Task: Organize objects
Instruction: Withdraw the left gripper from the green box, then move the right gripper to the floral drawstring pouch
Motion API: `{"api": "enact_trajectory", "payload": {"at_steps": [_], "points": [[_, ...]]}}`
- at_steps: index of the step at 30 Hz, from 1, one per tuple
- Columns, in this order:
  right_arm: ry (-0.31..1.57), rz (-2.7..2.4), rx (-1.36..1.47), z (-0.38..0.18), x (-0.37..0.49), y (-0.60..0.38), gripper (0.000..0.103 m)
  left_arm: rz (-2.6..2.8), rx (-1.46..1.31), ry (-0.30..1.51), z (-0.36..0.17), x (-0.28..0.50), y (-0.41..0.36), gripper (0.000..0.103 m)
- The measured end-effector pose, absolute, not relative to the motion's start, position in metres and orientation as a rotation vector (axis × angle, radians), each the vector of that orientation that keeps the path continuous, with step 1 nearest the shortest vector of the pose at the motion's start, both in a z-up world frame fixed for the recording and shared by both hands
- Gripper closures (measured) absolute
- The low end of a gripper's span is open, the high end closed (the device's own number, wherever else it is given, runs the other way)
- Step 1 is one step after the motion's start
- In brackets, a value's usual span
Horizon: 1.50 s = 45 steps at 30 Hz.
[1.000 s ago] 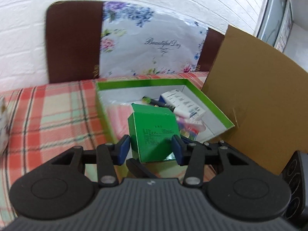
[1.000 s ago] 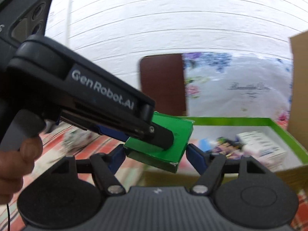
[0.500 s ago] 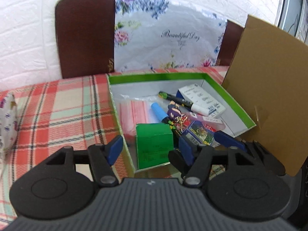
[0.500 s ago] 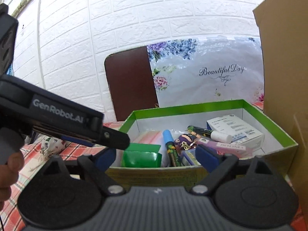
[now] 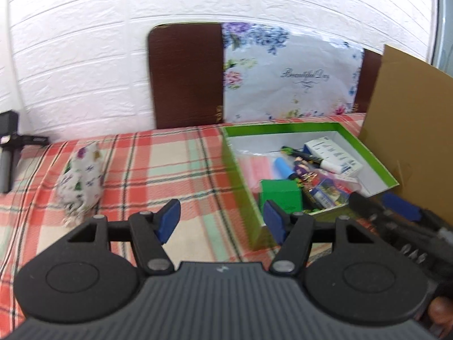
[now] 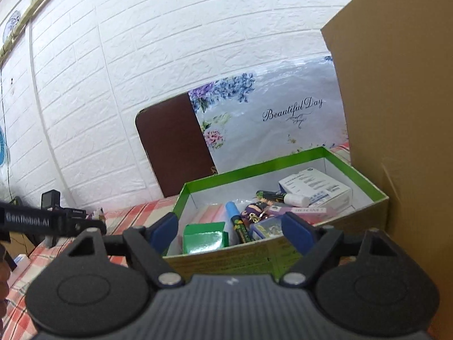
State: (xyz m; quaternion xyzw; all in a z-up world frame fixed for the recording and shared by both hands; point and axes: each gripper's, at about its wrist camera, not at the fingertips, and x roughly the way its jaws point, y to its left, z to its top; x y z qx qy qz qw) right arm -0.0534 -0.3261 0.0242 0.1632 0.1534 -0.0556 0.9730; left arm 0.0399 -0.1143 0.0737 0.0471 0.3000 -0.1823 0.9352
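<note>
A: White brick wall [image 5: 85,56] fills the top of both views; plaid tablecloth [image 5: 170,164] across the middle w/ a dark brown chair back [image 5: 184,73] behind it, floral "Beautiful Day" sheet [image 5: 286,76] draped over part of it.

B: And the task stuff?

A: Green-rimmed open box [image 5: 283,127] at center-right of the left wrist view; small green carton [image 5: 280,195] lies inside at its near-left corner, touching nothing that grips. Same carton [image 6: 203,238] shows low-center in the right wrist view, shiny face toward the cam.

B: What else is in the box?

A: White printed carton [image 5: 334,155] toward the far right; blue-capped tube [image 5: 281,165], purple figure charm [image 5: 301,167], a marker [image 5: 300,153], pinkish plastic bag [image 5: 254,164]; some smaller packets, too blurry to name.

B: Grippers?

A: Left gripper [image 5: 222,218] at lower center of its frame, blue pads wide apart, nothing between them, over the cloth just left of the box wall. Right gripper [image 6: 229,226] also spread wide, nothing held, at the box's near wall; it also shows at the right edge of the left view [image 5: 396,209].

B: Anything off to the sides?

A: Floral cloth pouch [image 5: 82,181] mid-left on the cloth; black device [image 5: 8,153] at far left edge; big cardboard sheet [image 5: 410,119] standing at right, just beside the box.
</note>
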Motion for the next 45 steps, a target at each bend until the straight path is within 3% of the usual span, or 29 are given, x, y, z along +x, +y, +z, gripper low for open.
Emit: {"api": "enact_trajectory", "payload": {"at_steps": [18,45], "points": [[0.304,-0.033,0.164,0.049,-0.063,-0.262,0.020,-0.224,0.069,0.628,0.061,0.036,-0.055,0.037],[0.494,0.235,0.010,0.009,0.000,-0.146,0.021,0.012,-0.045,0.670,0.020,0.079,0.062,0.036]]}}
